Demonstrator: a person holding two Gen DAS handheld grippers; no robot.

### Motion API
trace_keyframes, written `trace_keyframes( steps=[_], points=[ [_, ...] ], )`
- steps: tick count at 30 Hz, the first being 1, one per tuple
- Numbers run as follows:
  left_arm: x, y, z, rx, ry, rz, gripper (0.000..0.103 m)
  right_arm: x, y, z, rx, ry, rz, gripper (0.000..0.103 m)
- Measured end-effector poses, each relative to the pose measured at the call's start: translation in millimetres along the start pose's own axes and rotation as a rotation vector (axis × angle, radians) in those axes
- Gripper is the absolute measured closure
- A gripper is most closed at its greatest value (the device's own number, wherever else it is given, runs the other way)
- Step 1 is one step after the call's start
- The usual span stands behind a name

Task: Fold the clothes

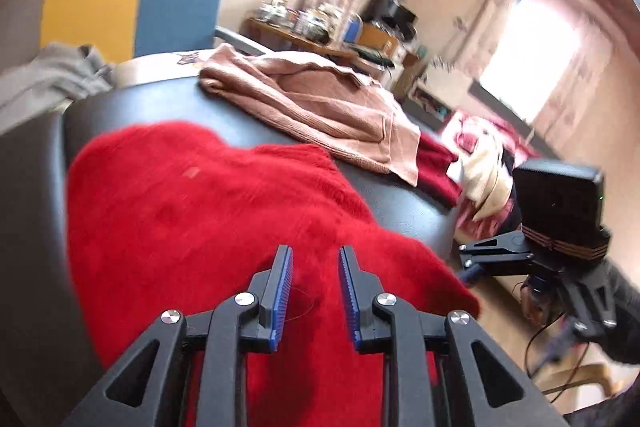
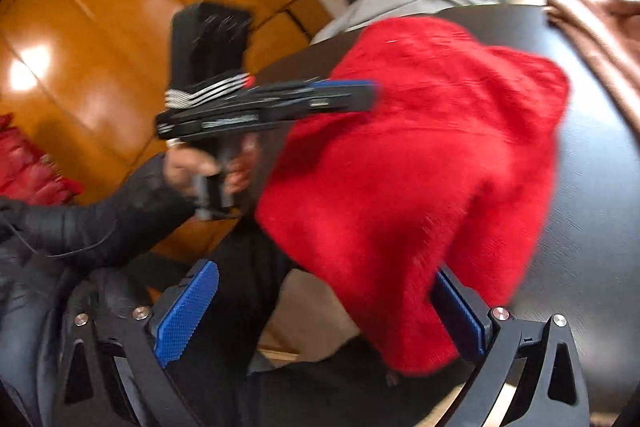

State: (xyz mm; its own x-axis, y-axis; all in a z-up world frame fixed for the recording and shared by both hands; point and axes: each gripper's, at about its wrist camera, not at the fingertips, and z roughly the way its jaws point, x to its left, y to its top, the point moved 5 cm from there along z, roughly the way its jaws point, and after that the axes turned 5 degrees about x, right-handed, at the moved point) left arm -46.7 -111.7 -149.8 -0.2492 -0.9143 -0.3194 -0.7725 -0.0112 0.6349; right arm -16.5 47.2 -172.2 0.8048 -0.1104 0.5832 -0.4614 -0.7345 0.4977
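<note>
We see a dark round table (image 1: 168, 103) filling the middle of the left wrist view, and across its near half, from centre to bottom of frame, lies a fuzzy red sweater (image 1: 208, 219) with one edge drooping past the rim at lower right. Behind it, upper centre, a pink knit garment (image 1: 320, 103) rests on the table, and a grey garment (image 1: 44, 75) sits at the far left edge. Our left gripper (image 1: 315, 293) hovers over the red sweater, its 2 blue pads slightly apart, nothing between them. In the right wrist view, our right gripper (image 2: 320, 311) is spread wide at the bottom of frame around the sweater's hanging edge.
</note>
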Motion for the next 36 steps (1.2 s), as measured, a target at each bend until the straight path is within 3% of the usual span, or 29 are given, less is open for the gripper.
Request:
trace_keyframes(
  steps=[3, 4, 8, 11, 14, 17, 20, 23, 26, 30, 33, 36],
  points=[
    [-6, 2, 8, 0.024, 0.015, 0.055, 0.08, -2, 13, 22, 0.078, 0.161, -0.01, 0.0],
    [-7, 4, 13, 0.035, 0.023, 0.069, 0.08, -3, 15, 33, 0.128, 0.255, 0.0, 0.0],
    [-9, 4, 31, 0.074, 0.028, 0.134, 0.08, 7, -5, 57, 0.399, 0.39, -0.054, 0.0],
    [-12, 2, 42, 0.093, 0.021, 0.195, 0.079, 9, -28, 52, 0.506, 0.382, -0.065, 0.0],
    [-15, 0, 54, 0.112, 0.013, 0.256, 0.078, 1, -43, 41, 0.462, 0.356, -0.016, 0.0],
    [-12, -1, 54, 0.111, -0.002, 0.239, 0.078, -8, -53, 23, 0.323, 0.332, 0.057, 0.0],
    [-16, -3, 50, 0.077, 0.028, 0.24, 0.078, -25, -63, 4, 0.193, 0.252, 0.157, 0.0],
    [-17, -2, 46, 0.051, 0.038, 0.203, 0.078, -44, -71, -22, 0.117, 0.126, 0.236, 0.0],
    [-15, 1, 39, 0.031, 0.037, 0.145, 0.075, -38, -56, -46, 0.032, 0.02, 0.194, 0.0],
    [-19, -3, 19, -0.026, 0.053, 0.096, 0.072, -15, -15, -63, -0.103, -0.07, 0.024, 0.0],
    [-14, -13, -6, -0.09, 0.061, 0.023, 0.072, -1, 11, -51, -0.131, -0.136, -0.1, 0.0],
    [-1, -26, -26, -0.131, 0.065, -0.066, 0.07, -1, 21, -26, -0.093, -0.211, -0.161, 0.0]
  ],
)
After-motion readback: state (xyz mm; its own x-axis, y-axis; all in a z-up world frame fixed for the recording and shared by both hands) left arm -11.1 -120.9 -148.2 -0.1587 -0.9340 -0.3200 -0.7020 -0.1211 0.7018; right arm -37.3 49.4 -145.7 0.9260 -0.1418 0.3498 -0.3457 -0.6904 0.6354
